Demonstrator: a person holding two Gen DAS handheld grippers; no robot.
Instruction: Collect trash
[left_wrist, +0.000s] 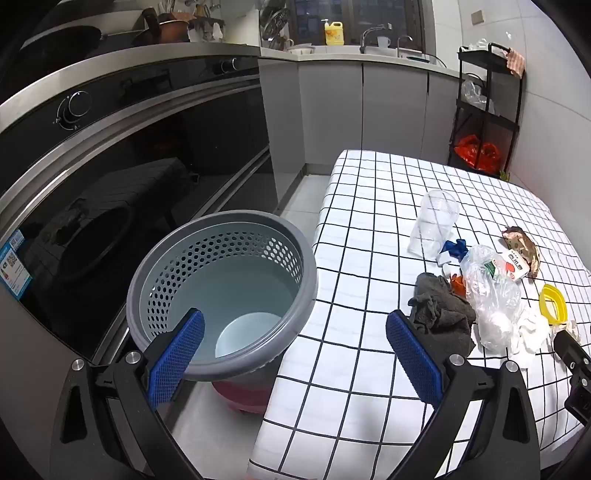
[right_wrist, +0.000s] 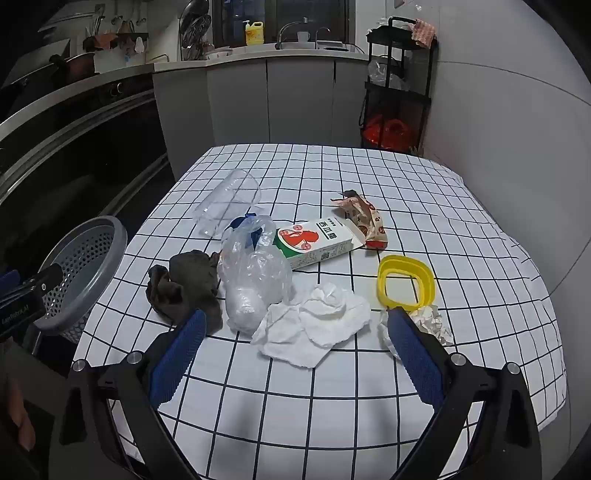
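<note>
Both tools stand with their blue-padded fingers spread wide and nothing between them; the left tool (left_wrist: 294, 349) hangs over the gap between the grey perforated waste basket (left_wrist: 221, 291) and the edge of the checked surface (right_wrist: 369, 387); the right tool (right_wrist: 293, 349) hovers just above the litter on that surface. Crumpled white tissue (right_wrist: 317, 325) lies nearest its fingers; beside it lie a clear plastic bag (right_wrist: 255, 280), a dark grey rag (right_wrist: 184, 284), a yellow plastic ring (right_wrist: 406, 284) and a small paper wad (right_wrist: 432, 319); farther back lie a white carton with a red-and-green print (right_wrist: 317, 243), a brown snack wrapper (right_wrist: 364, 218) and a clear plastic cup (right_wrist: 229, 208) on its side. Inside the basket sits a white disc-like object (left_wrist: 247, 334), at the bottom.
</note>
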